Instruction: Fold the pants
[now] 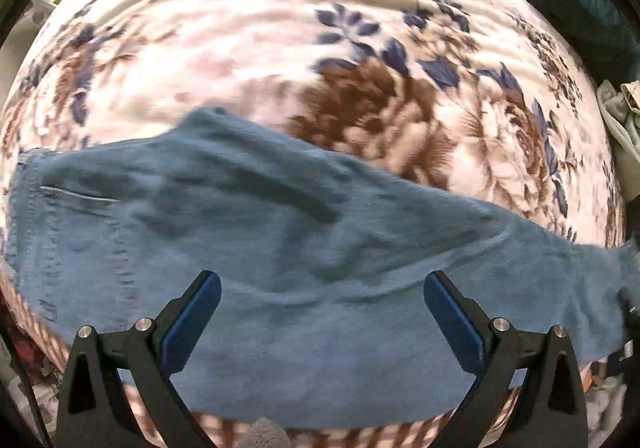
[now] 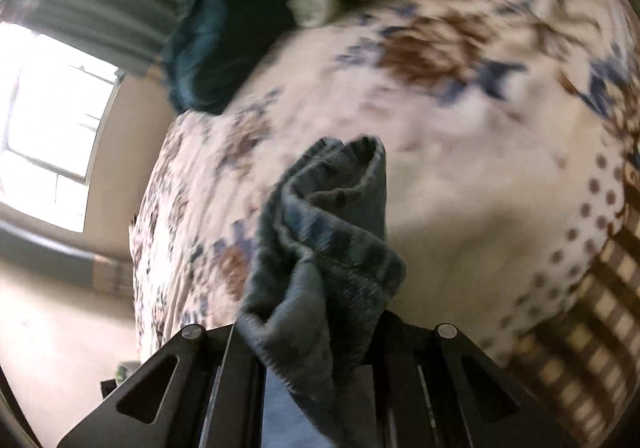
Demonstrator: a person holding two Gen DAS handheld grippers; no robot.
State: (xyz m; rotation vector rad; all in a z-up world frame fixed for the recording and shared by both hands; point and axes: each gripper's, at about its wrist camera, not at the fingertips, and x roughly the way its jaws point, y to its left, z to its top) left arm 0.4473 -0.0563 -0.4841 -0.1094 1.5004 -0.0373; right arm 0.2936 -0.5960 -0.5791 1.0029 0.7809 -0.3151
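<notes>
While your left gripper [image 1: 322, 290] hovers wide open over the blue jeans [image 1: 280, 248] spread along the floral blanket's [image 1: 280, 48] near edge, your right gripper [image 2: 316, 344] is clamped on a bunched jeans hem.

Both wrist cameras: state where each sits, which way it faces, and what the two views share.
Left wrist: above the left gripper, jaws open, looking down at blue denim pants spread on the floral blanket.
Right wrist: behind the right gripper, shut on a bunched pants end, facing the bed and the bright window.
Shared: pants, blanket, dark teal cushion.
</notes>
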